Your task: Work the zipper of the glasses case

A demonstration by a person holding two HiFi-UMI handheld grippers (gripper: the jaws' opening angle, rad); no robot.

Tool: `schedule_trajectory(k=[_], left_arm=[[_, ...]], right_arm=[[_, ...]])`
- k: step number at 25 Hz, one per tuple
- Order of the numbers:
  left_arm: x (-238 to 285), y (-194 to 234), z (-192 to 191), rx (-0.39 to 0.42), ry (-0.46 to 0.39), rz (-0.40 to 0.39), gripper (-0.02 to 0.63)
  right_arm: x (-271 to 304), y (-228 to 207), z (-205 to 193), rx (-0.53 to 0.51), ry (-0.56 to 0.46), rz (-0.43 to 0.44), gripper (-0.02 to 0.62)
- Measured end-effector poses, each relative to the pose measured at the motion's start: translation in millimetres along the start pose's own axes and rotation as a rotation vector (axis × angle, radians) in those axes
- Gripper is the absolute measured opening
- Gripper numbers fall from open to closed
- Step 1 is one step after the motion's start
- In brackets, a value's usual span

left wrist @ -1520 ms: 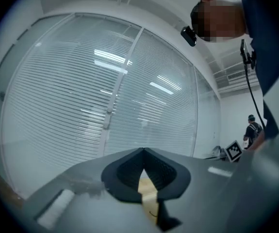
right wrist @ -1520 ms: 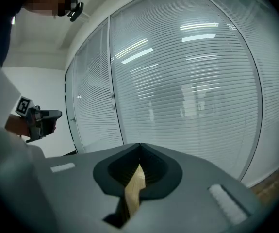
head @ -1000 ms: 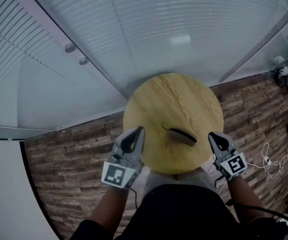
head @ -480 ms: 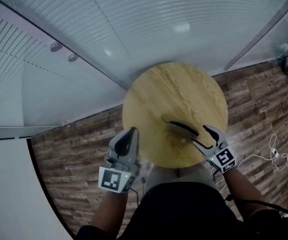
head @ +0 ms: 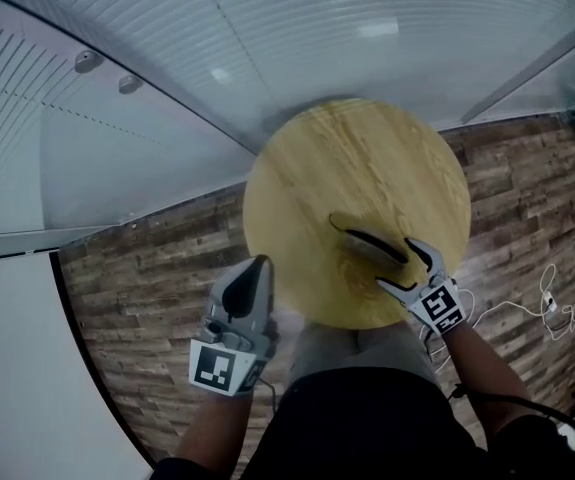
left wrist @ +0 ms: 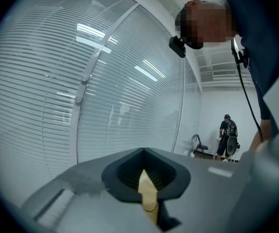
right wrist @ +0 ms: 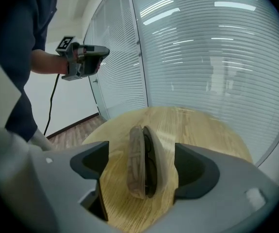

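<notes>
The right gripper (head: 404, 266) has come in from the table's rim to the glasses case (right wrist: 141, 161). Its jaws, shut a second ago, are opening, and the case stands between the dark pads without touching either. The left gripper (head: 255, 268) has its jaws closed together on nothing and is held just off the table's near edge.

The case is an oblong, rounded shell with a brownish, woven-looking surface. A dark gap runs between its two halves. It lies on the near right part of the round table (head: 317, 168), whose top is pale, smooth wood grain. Around it are a brown plank floor (head: 147, 268) and a curved glass wall (head: 267, 38) with fine horizontal slats.

There are two grippers, one case, one table, two round fittings (head: 77, 60) on the glass and one white cable (head: 542, 313).
</notes>
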State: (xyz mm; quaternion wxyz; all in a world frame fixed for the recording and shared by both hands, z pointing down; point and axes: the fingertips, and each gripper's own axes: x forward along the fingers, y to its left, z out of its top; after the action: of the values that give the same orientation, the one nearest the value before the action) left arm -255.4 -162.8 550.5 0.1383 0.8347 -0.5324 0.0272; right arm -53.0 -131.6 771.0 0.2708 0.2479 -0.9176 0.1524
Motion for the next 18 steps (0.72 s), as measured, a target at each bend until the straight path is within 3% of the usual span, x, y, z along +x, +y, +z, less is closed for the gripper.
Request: schedule_trajectory(k=[6,13,18], left_arm=[[-3.7,6.7,-18.0,-0.031,0.056,0.011,0.002],[-6.9,12.2,-28.3,-0.038,0.084,0.022,0.002],[-6.5,12.0,-30.2,-0.039,0.094,0.019,0.002]], right_arm=[[21.7,-8.7,-19.9,-0.007,0.049,0.016,0.419],[43.7,-10.7,-42.3,-0.104,0.141,0.031,0.419],[61.4,-12.3,-45.2,-0.106,0.145,0.039,0.419]])
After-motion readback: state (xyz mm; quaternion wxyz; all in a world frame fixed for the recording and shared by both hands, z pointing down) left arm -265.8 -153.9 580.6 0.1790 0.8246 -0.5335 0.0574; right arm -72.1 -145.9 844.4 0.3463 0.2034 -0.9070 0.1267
